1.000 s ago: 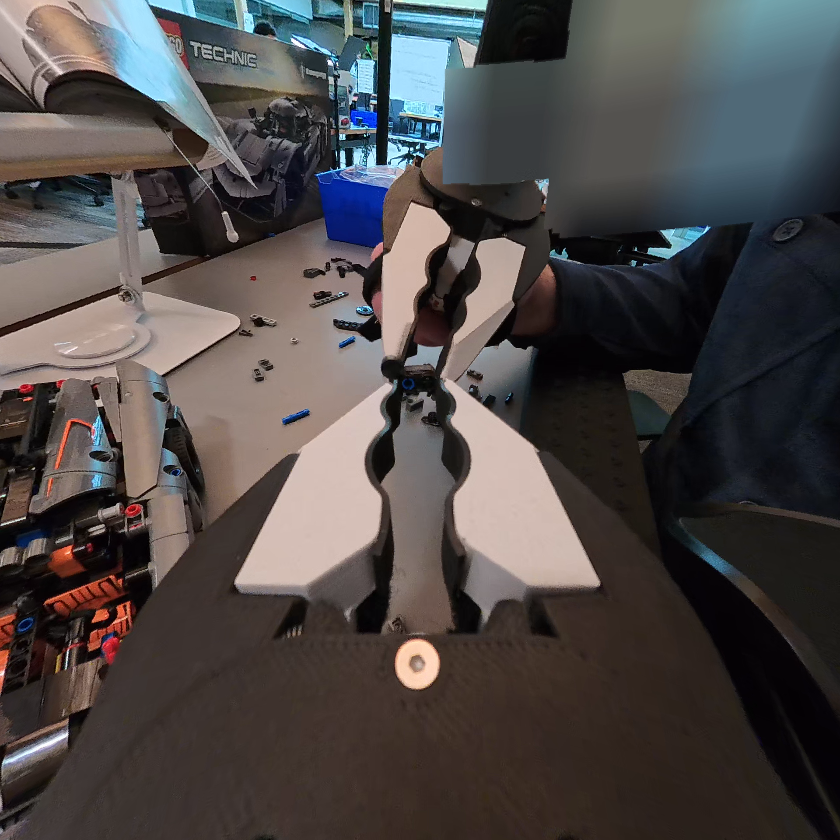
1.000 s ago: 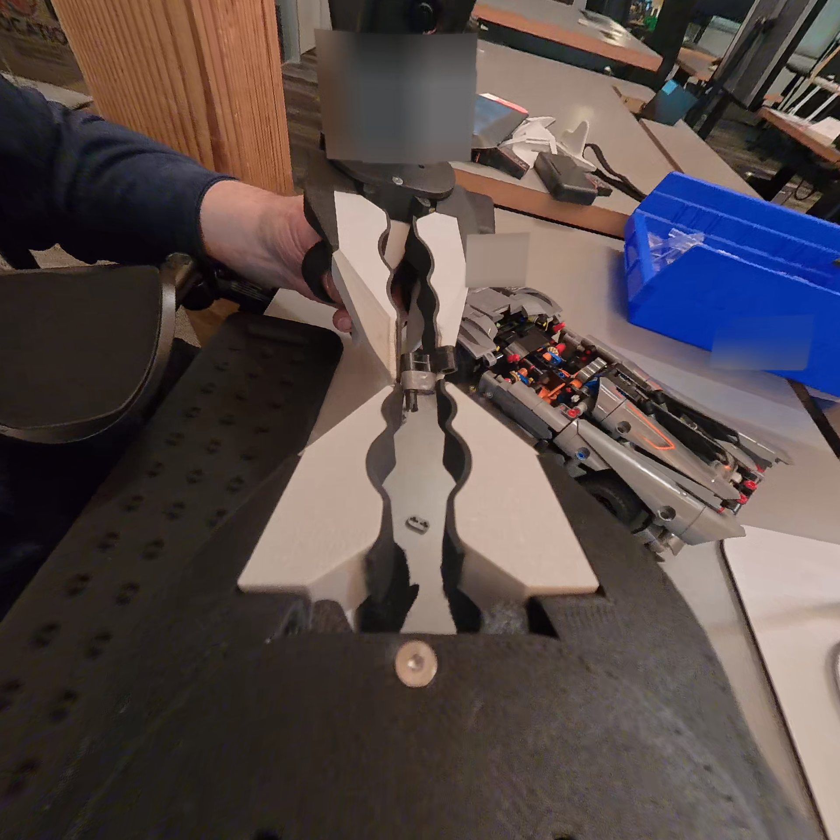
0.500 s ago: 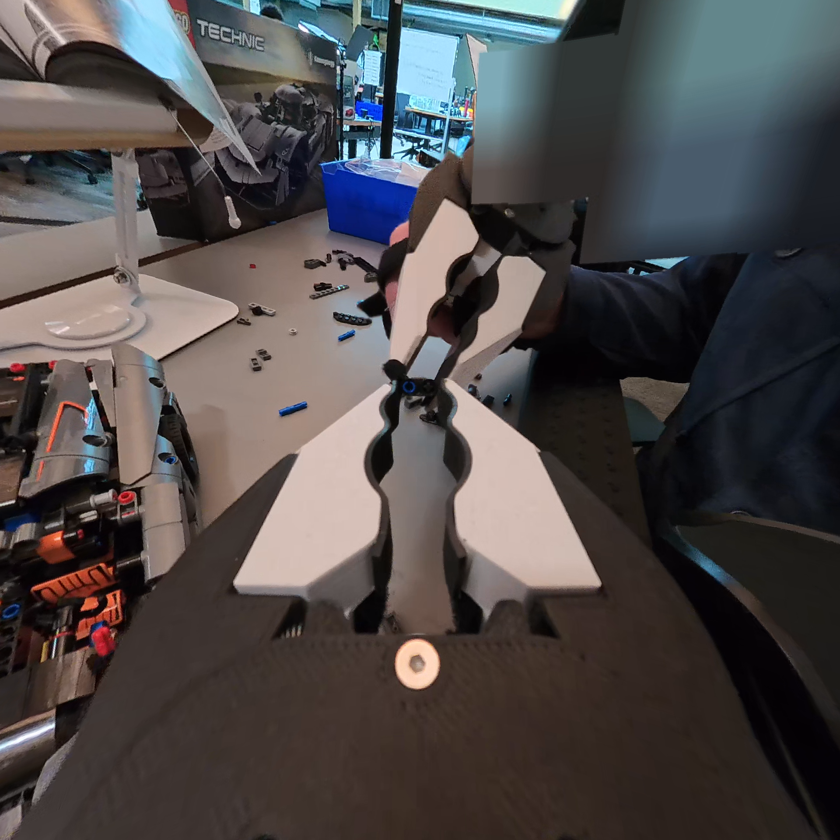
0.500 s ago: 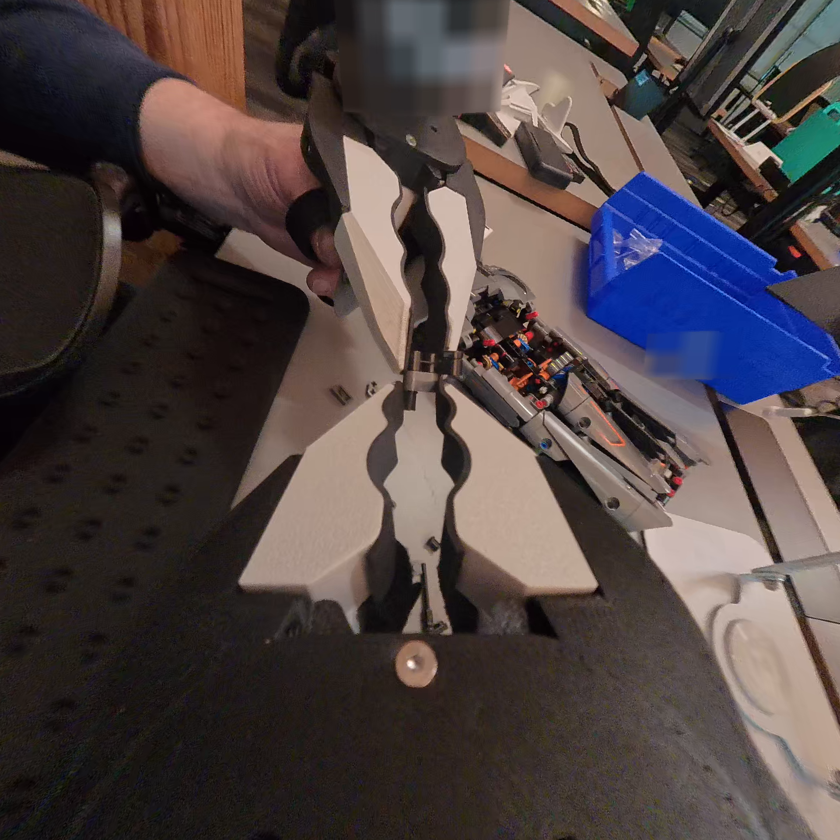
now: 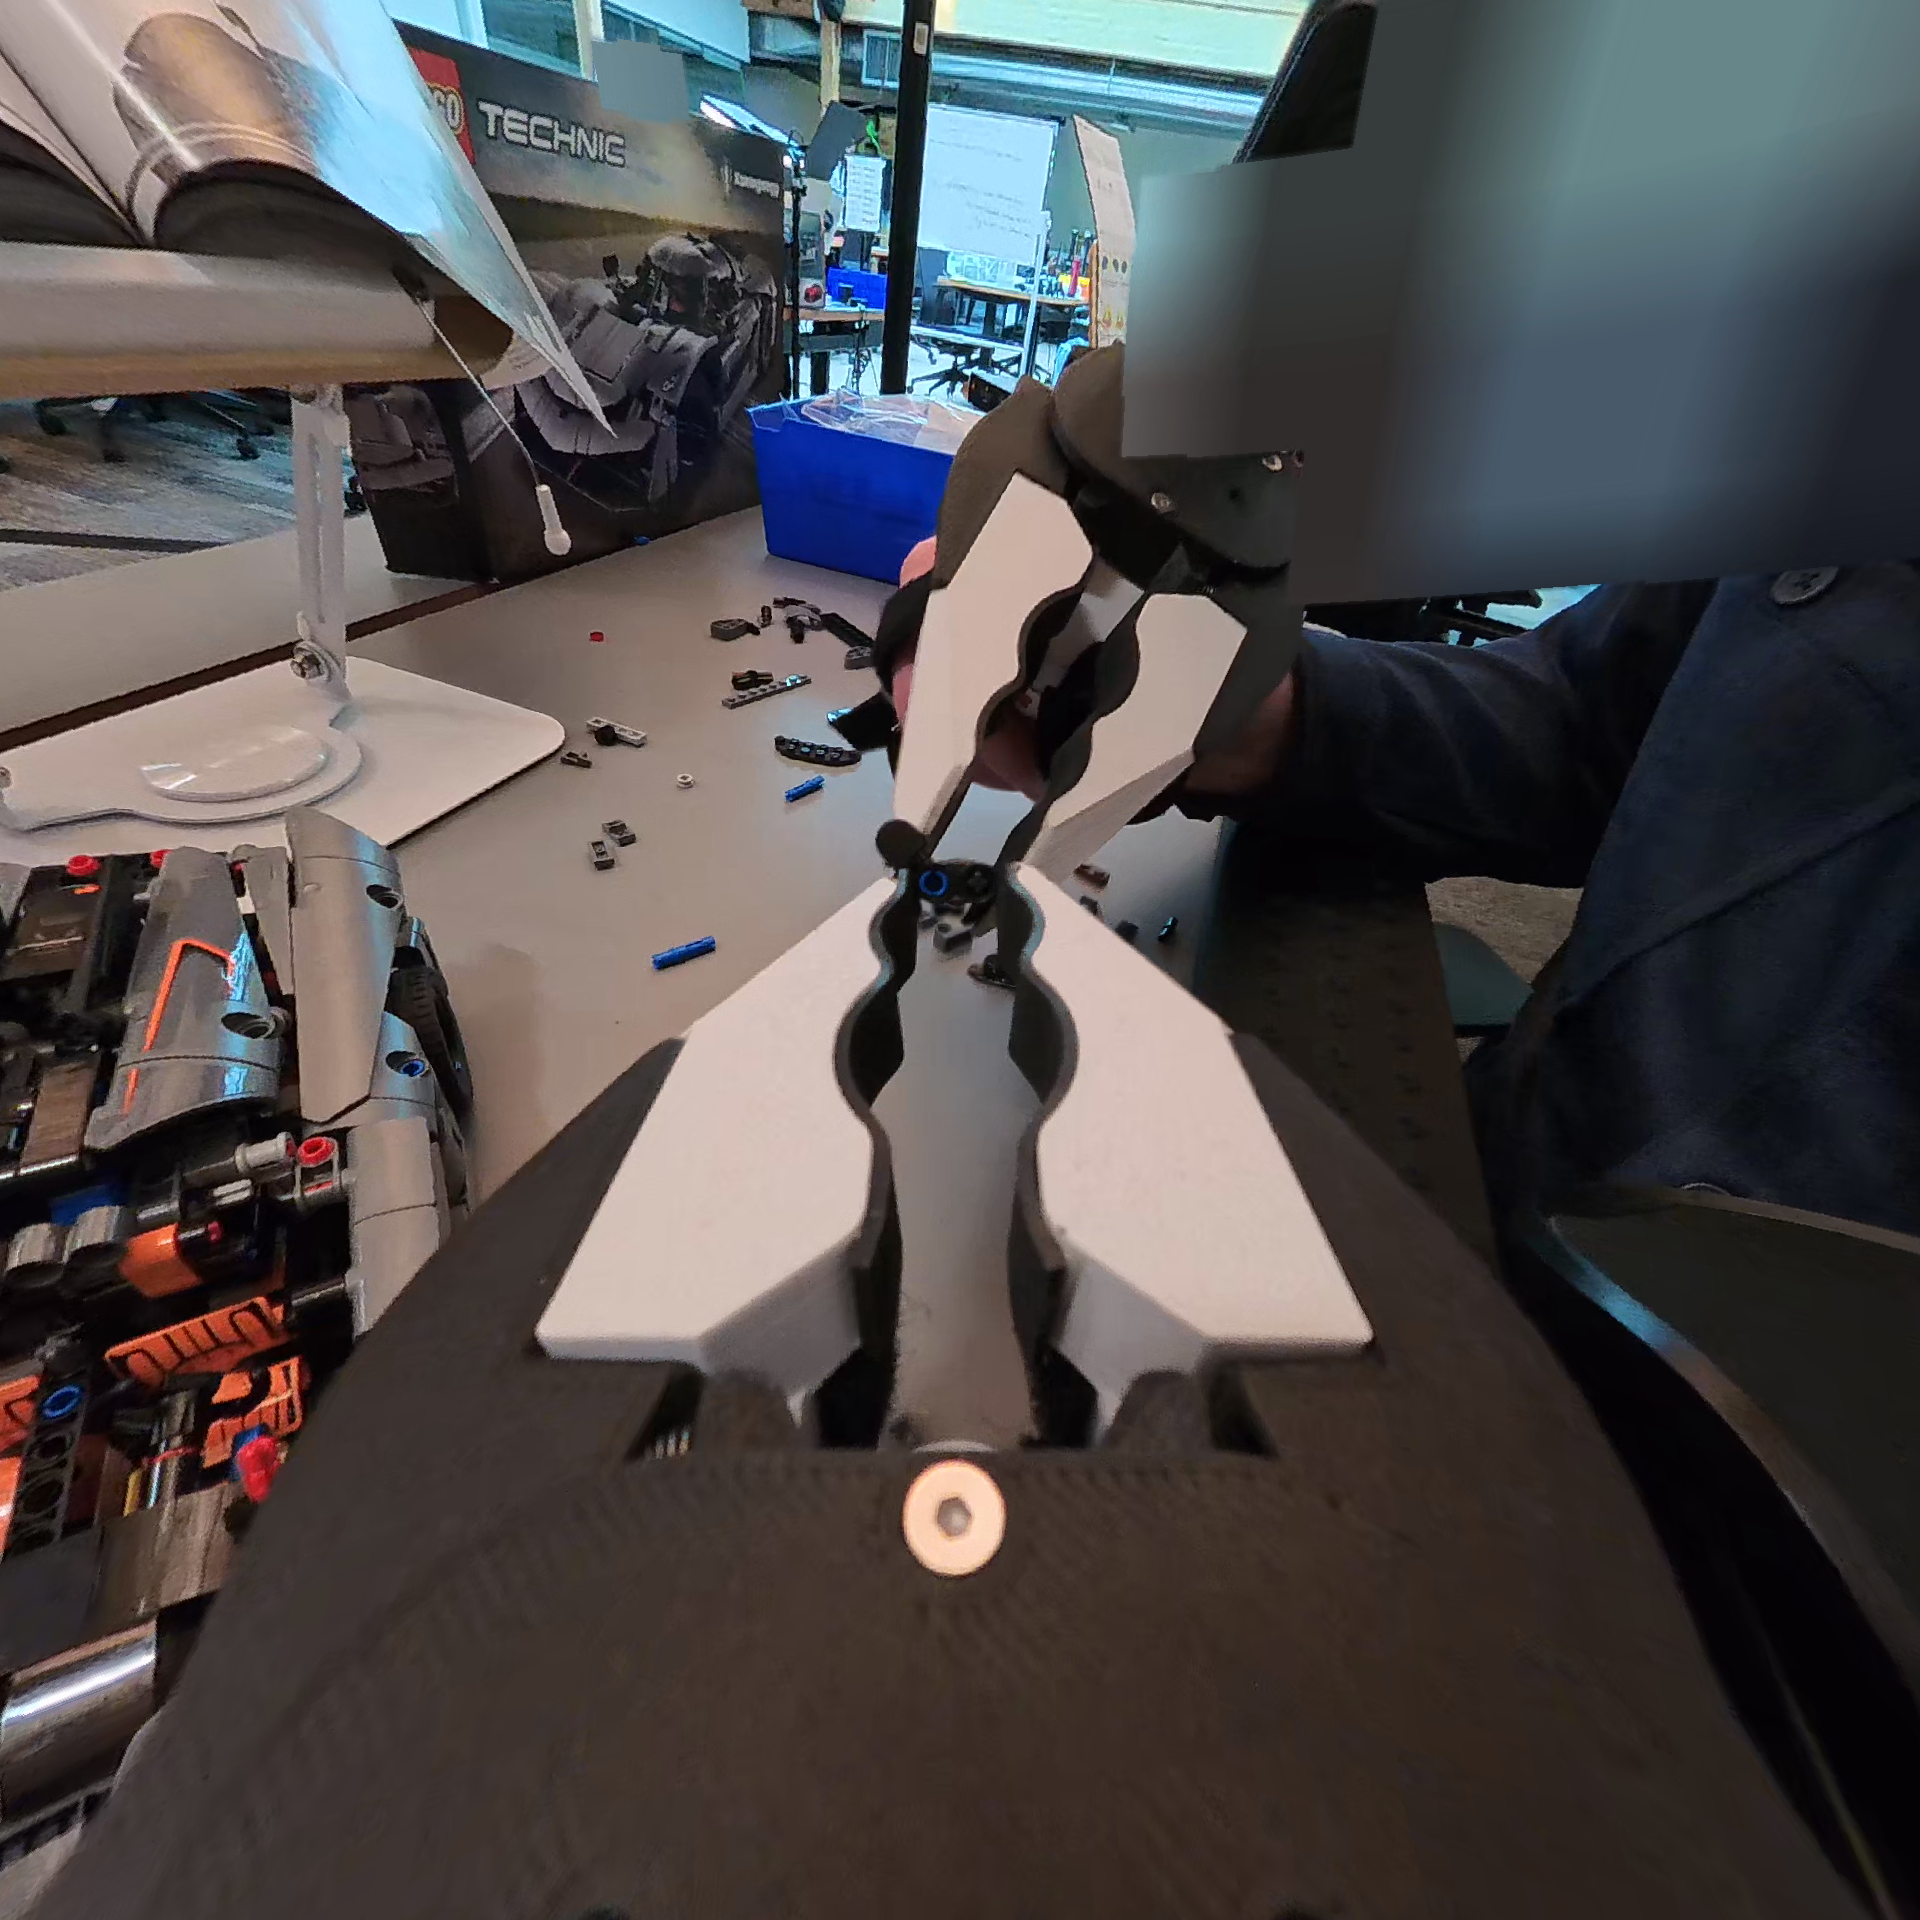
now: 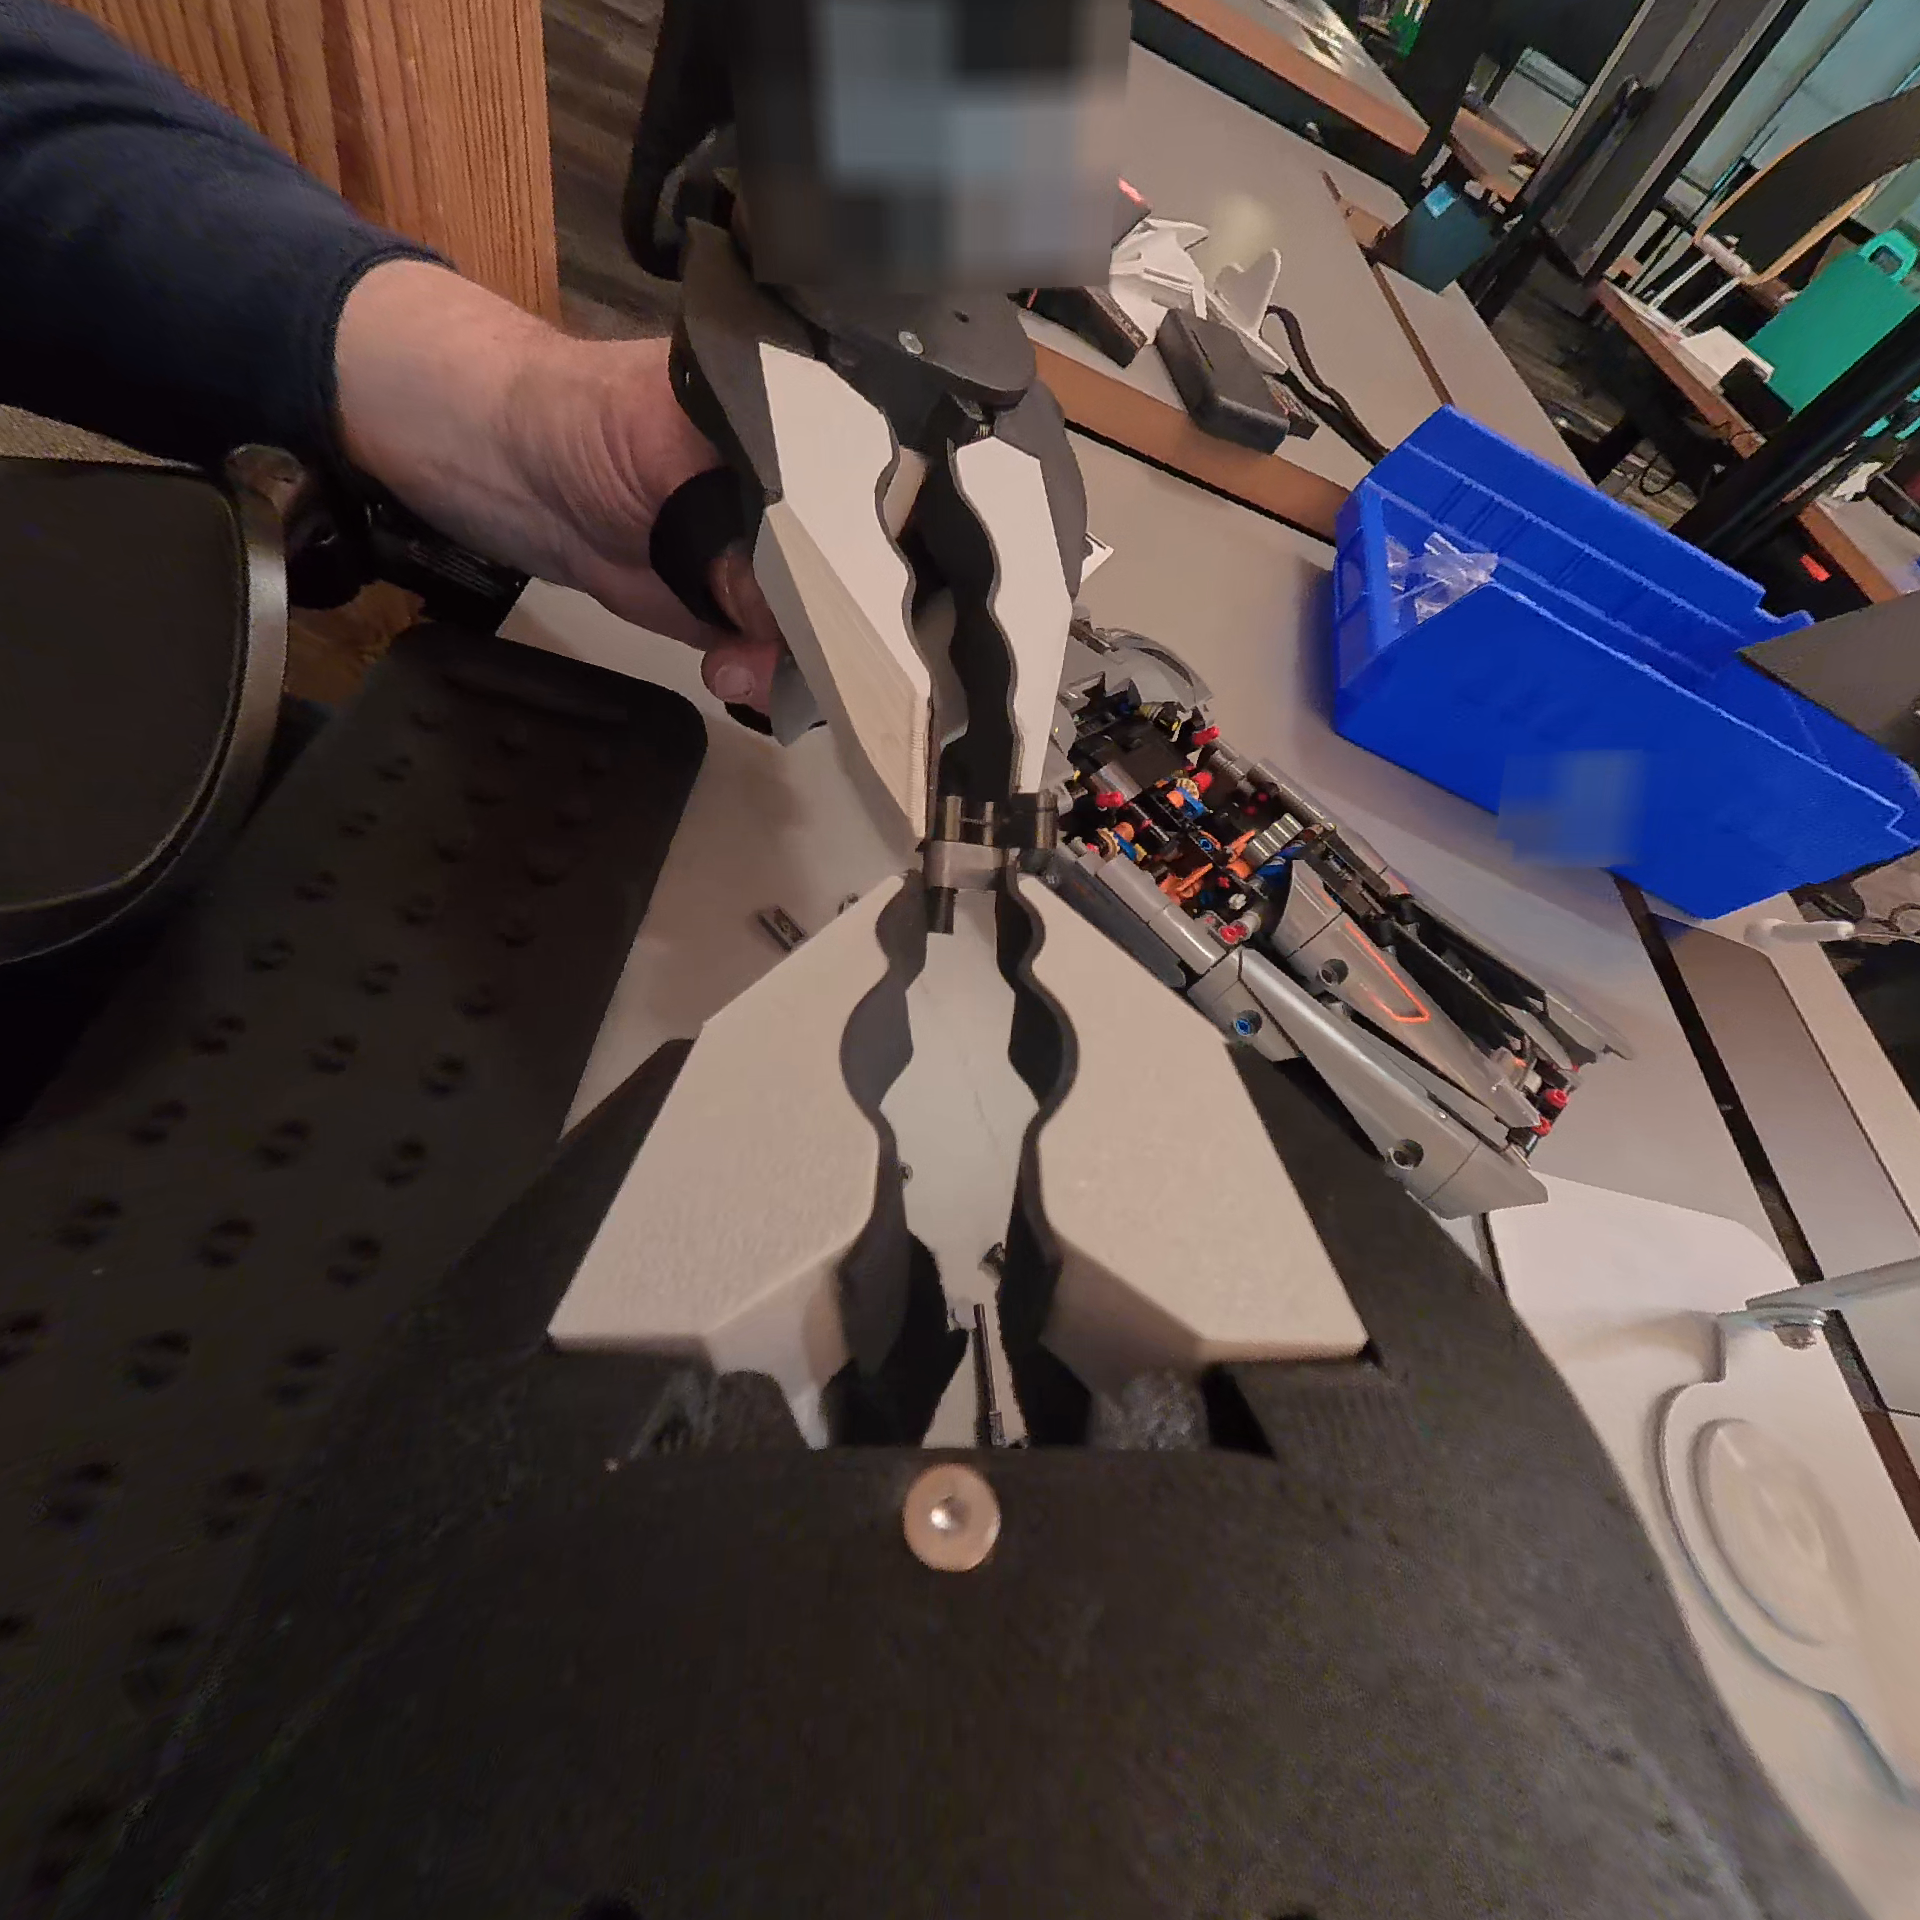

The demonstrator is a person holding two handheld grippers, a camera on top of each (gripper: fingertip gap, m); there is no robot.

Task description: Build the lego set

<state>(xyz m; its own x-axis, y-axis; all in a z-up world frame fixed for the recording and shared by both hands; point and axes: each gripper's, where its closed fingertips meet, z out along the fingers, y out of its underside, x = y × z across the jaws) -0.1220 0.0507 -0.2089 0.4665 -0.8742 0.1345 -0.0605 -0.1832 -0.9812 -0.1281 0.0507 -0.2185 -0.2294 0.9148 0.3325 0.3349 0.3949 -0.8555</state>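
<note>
We had both tools tip to tip above the bench [image 5: 582, 956]: the left hand-held gripper [image 5: 951, 883] was pinched nearly closed on a small black lego piece [image 5: 961, 883] with a blue pin hole, and the right hand-held gripper [image 6: 971, 883] was clamped on the grey connector [image 6: 961, 857] joined to it. The half-built lego car [image 5: 197, 1091] sat at about 9 o'clock in the left wrist view, loose parts [image 5: 764, 691] scattered around 11 o'clock, with the blue bin [image 6: 1579, 696] at 2 o'clock from the right wrist camera.
</note>
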